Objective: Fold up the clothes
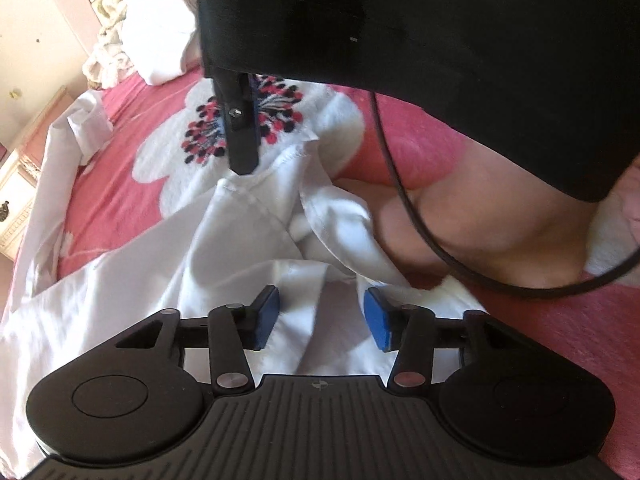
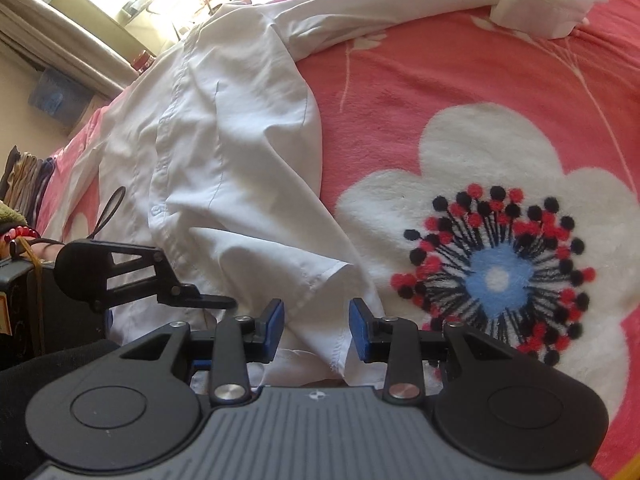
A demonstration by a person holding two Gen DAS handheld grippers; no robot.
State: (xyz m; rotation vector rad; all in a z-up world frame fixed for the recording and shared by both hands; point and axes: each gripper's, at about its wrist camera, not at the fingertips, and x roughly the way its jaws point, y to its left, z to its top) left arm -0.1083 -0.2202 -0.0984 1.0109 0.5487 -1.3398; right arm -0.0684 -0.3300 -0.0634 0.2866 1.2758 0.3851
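- The white shirt (image 2: pixel 224 152) lies spread on the bed's pink blanket (image 2: pixel 440 72).
- Light, limp, slippery cloth; best gripped at the stitched hem.
- Left gripper (image 1: pixel 320 316) and right gripper (image 2: pixel 316 330) straddle folds, fingers apart, not pinching.

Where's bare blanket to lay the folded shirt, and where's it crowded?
Free: the pink blanket and its big white flower, bordered by the white shirt on one side and its cuff beyond. Crowded: the shirt hem where the left gripper and right gripper straddle cloth.
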